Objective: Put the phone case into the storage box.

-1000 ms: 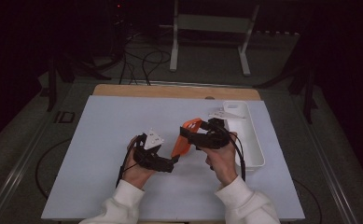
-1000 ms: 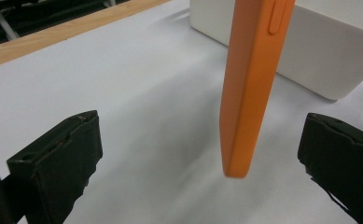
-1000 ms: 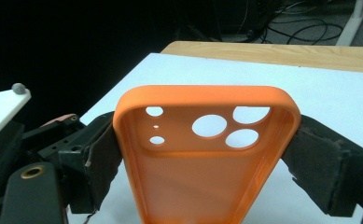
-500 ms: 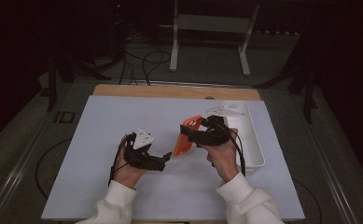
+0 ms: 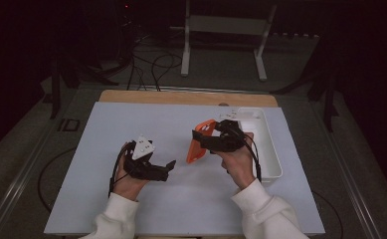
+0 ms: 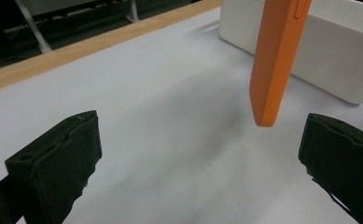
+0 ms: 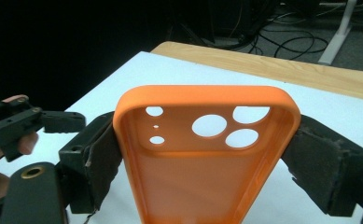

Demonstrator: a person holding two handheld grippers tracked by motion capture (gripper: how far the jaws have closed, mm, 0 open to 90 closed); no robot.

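Note:
My right gripper (image 5: 202, 137) (image 7: 202, 154) is shut on an orange phone case (image 5: 200, 142) (image 7: 202, 158), its pads (image 7: 95, 161) pressed against the case's two long sides. The case hangs above the white table, camera cutouts toward the far end. In the left gripper view the case's edge (image 6: 276, 60) hangs down ahead, between and beyond the jaws. My left gripper (image 5: 168, 167) (image 6: 202, 154) is open, low over the table to the left of the case, with nothing between its fingers (image 6: 55, 161).
A white rectangular tray (image 5: 268, 144) (image 6: 338, 60) sits at the table's right, just behind the right hand. A wooden strip (image 5: 181, 97) (image 7: 272, 65) runs along the table's far edge. Cables and a stand's legs (image 5: 221, 45) lie on the floor beyond.
The left gripper has drawn back from the case, down and to the left, and stands open. The right gripper keeps hold of the case, nearly in place.

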